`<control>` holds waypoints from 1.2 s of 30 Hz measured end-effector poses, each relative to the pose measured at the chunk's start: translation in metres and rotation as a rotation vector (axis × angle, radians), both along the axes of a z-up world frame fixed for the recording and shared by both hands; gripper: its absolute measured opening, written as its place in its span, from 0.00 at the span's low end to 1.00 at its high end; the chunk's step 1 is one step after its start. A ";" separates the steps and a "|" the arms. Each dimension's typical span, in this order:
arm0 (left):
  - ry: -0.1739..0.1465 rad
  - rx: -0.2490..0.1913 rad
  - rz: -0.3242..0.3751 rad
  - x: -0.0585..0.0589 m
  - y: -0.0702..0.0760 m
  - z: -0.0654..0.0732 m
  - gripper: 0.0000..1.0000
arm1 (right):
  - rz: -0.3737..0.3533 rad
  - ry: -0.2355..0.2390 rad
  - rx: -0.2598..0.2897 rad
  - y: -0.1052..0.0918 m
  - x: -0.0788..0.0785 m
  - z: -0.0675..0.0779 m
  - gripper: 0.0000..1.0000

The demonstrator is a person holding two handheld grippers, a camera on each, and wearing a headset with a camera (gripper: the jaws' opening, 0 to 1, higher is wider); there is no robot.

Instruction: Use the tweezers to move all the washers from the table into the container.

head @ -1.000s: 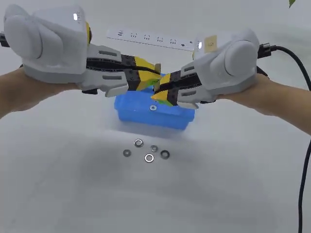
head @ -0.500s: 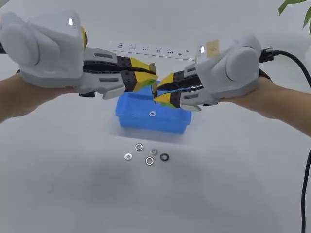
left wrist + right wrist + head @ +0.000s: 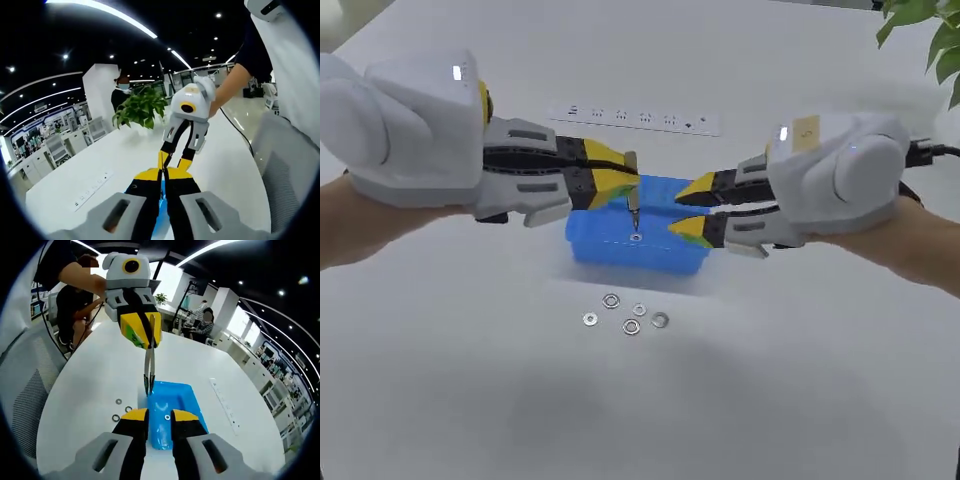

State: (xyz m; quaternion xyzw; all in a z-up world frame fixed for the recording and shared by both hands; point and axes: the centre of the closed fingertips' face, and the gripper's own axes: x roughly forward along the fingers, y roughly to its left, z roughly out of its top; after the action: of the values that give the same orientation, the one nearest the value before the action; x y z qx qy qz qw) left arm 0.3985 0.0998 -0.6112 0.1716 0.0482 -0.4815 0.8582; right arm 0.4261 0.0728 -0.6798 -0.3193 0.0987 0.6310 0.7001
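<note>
Jaws of left gripper [image 3: 626, 172] pinch tweezers [image 3: 633, 205], tips perhaps inside container [image 3: 675, 252]; right gripper [image 3: 689, 207] jaws apart, empty

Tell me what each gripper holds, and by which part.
The left gripper clamps the tweezers by their upper end, tips hanging over the container. The right gripper holds nothing.

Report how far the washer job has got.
Done: one washer lies in the blue container. In hand: the left gripper is shut on the tweezers, tips down over the container; the right gripper is open. Left: five washers on the table.
</note>
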 end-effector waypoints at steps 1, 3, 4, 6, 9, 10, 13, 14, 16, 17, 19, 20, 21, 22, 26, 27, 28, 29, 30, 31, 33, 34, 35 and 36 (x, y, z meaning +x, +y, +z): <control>0.003 0.001 -0.002 -0.003 -0.001 -0.001 0.05 | -0.006 -0.002 0.008 -0.003 -0.002 0.000 0.19; 0.010 0.007 -0.005 -0.010 -0.002 -0.005 0.05 | -0.005 -0.012 0.025 -0.008 -0.008 0.001 0.21; 0.011 0.007 -0.003 -0.013 -0.002 -0.007 0.05 | -0.018 -0.014 0.037 -0.012 -0.012 0.002 0.21; 0.015 -0.005 0.005 -0.020 -0.003 -0.011 0.05 | -0.045 -0.007 0.063 -0.017 -0.019 0.001 0.25; 0.010 -0.009 0.026 -0.029 -0.005 -0.019 0.05 | -0.070 0.009 0.079 -0.022 -0.025 -0.002 0.28; 0.009 -0.014 0.027 -0.033 -0.007 -0.021 0.05 | -0.082 0.025 0.082 -0.025 -0.028 -0.005 0.28; 0.009 -0.012 0.025 -0.039 -0.011 -0.024 0.05 | -0.100 0.103 0.099 -0.028 -0.039 -0.011 0.29; 0.017 -0.018 0.025 -0.040 -0.012 -0.025 0.05 | -0.104 0.109 0.100 -0.029 -0.041 -0.014 0.29; 0.022 -0.020 0.025 -0.041 -0.013 -0.029 0.05 | -0.110 0.127 0.099 -0.032 -0.045 -0.019 0.31; 0.026 -0.020 0.024 -0.041 -0.014 -0.031 0.05 | -0.111 0.131 0.094 -0.033 -0.047 -0.022 0.31; 0.033 -0.015 0.019 -0.043 -0.015 -0.035 0.05 | -0.113 0.152 0.082 -0.035 -0.052 -0.029 0.32; 0.036 -0.014 0.016 -0.043 -0.016 -0.036 0.05 | -0.113 0.158 0.077 -0.036 -0.054 -0.032 0.32; 0.036 -0.012 0.014 -0.044 -0.016 -0.037 0.05 | -0.116 0.166 0.074 -0.037 -0.056 -0.034 0.33; 0.040 -0.014 0.013 -0.044 -0.016 -0.038 0.05 | -0.116 0.174 0.074 -0.038 -0.057 -0.036 0.34; 0.052 -0.013 0.015 -0.045 -0.018 -0.044 0.05 | -0.115 0.249 0.099 -0.036 -0.068 -0.040 0.42; 0.058 -0.012 0.011 -0.047 -0.019 -0.047 0.05 | -0.114 0.247 0.094 -0.036 -0.069 -0.042 0.45; 0.062 -0.011 0.008 -0.048 -0.019 -0.049 0.05 | -0.110 0.245 0.089 -0.036 -0.070 -0.044 0.46; 0.068 -0.009 0.004 -0.050 -0.020 -0.052 0.05 | -0.106 0.244 0.067 -0.036 -0.073 -0.049 0.47; 0.069 -0.004 0.002 -0.051 -0.020 -0.054 0.05 | -0.103 0.242 0.059 -0.036 -0.074 -0.051 0.48; 0.074 0.003 0.001 -0.052 -0.020 -0.057 0.05 | -0.099 0.242 0.051 -0.036 -0.076 -0.055 0.49; 0.078 0.007 -0.002 -0.053 -0.018 -0.062 0.05 | -0.086 0.240 0.048 -0.036 -0.081 -0.058 0.51; 0.083 0.010 -0.003 -0.054 -0.017 -0.064 0.06 | -0.072 0.231 0.039 -0.035 -0.083 -0.060 0.53; 0.086 0.013 -0.004 -0.054 -0.016 -0.066 0.06 | -0.061 0.223 0.026 -0.035 -0.086 -0.062 0.56; 0.088 0.017 -0.007 -0.055 -0.015 -0.067 0.06 | -0.049 0.213 0.006 -0.035 -0.089 -0.067 0.60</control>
State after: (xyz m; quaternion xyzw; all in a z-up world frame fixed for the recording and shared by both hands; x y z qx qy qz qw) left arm 0.3435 0.0847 -0.6783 0.1577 0.0892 -0.4911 0.8521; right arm 0.3371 0.0380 -0.7466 -0.2459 0.1786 0.6445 0.7016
